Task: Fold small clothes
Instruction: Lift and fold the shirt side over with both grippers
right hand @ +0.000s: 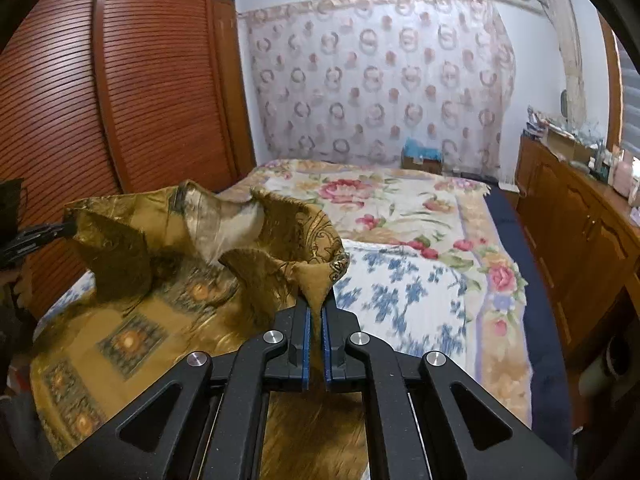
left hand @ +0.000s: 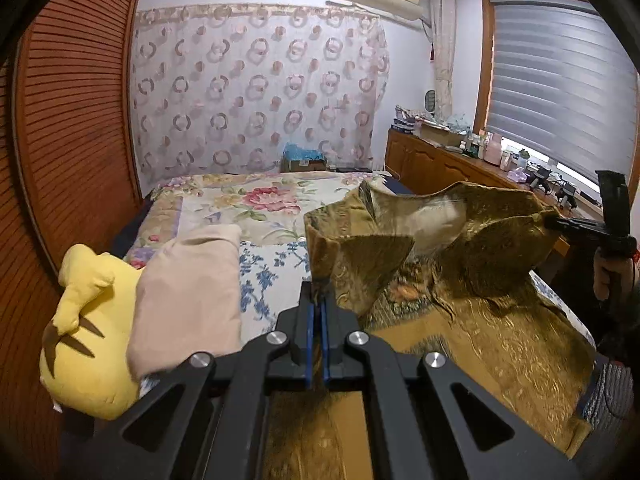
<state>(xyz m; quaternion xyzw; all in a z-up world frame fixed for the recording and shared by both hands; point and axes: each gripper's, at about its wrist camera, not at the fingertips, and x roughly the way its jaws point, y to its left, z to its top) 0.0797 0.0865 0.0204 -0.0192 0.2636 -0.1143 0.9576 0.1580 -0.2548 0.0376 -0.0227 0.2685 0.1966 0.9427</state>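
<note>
You are working over a bed [right hand: 400,216] with a floral quilt, a slatted wooden wardrobe [right hand: 120,92] at its left side and a low cabinet [right hand: 572,216] along the right.

The gold patterned garment [right hand: 132,320] lies across the near end of the bed, its far edge raised off the quilt. A beige folded cloth [left hand: 188,300] and a yellow plush toy [left hand: 92,344] sit at the near left corner.

Your left gripper [left hand: 319,304] is clamped on one raised corner, your right gripper [right hand: 316,312] on the other.

The slick fabric could slide from the pads if you pull the corners apart too hard, and uneven lifting would skew the fold. Carrying it too far left risks dragging over the beige cloth.
</note>
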